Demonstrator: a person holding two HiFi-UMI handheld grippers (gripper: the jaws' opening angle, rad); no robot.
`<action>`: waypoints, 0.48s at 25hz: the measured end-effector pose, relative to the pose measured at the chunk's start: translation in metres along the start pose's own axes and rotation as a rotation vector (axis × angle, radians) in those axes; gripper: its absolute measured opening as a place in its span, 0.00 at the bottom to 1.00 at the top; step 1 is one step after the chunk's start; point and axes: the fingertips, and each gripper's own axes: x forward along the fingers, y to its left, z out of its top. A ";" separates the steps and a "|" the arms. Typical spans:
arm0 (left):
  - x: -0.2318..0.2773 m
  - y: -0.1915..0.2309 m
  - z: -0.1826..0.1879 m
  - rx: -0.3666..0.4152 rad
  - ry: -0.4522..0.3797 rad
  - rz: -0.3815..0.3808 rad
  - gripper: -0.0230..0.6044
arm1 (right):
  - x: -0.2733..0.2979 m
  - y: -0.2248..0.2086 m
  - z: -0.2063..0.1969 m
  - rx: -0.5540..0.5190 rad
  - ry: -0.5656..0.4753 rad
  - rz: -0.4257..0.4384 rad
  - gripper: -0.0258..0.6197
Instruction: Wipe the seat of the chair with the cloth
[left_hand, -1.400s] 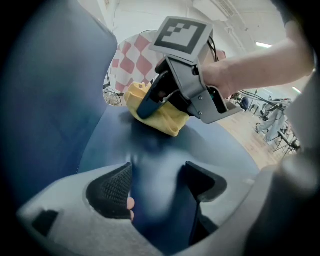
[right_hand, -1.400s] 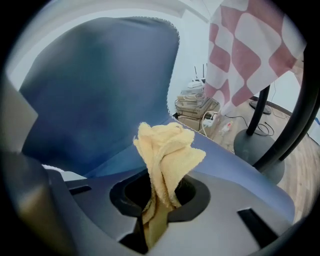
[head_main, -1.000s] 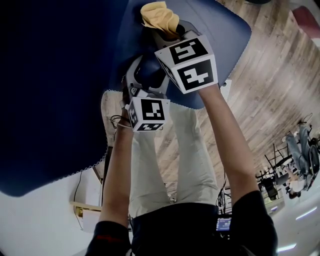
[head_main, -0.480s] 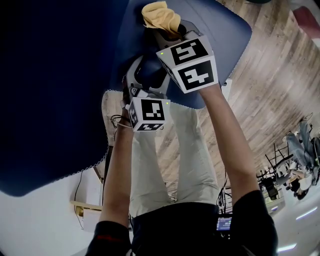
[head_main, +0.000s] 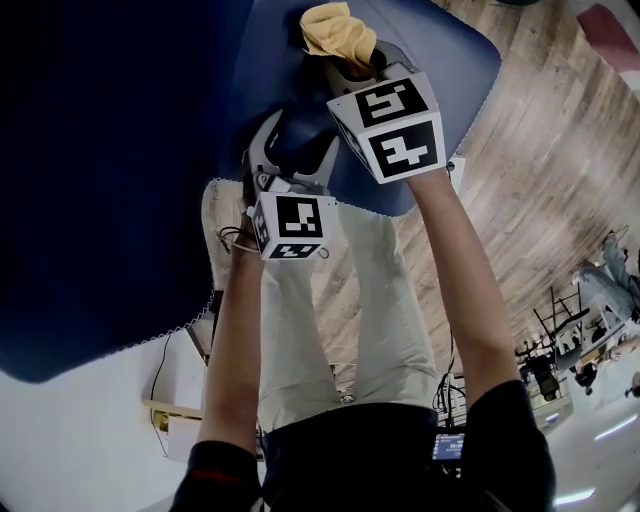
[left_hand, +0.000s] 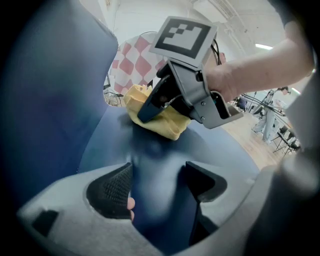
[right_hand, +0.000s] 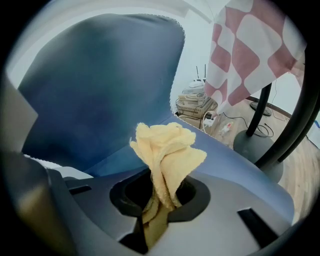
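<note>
Since 1 s ago, right gripper (head_main: 352, 68) w/ cloth (head_main: 338, 30) has slid a bit toward the seat's far edge; left gripper (left_hand: 157, 182) barely shifted. Right jaws are pinched tight on the cloth's lower end. The bunch sticks out past the tips, long axis in line w/ the jaws, and looks pressed on the seat (head_main: 445, 60) beside the backrest (head_main: 120, 150). Left jaws are apart at medium width, nothing gripped; only seat surface shows btw them, at the near edge. Bare seat lies nearward of the cloth, so the next stroke prob. pulls back. Count: 1 cloth, 1 chair, 2 grippers.
</note>
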 end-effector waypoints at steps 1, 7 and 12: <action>-0.001 0.000 0.000 -0.001 0.001 -0.001 0.57 | -0.002 -0.003 -0.002 -0.001 0.003 -0.005 0.13; -0.002 0.002 0.000 -0.007 0.003 -0.006 0.57 | -0.017 -0.026 -0.015 0.019 0.008 -0.044 0.13; -0.003 0.003 -0.001 -0.008 0.004 -0.009 0.57 | -0.032 -0.045 -0.028 0.054 0.015 -0.080 0.13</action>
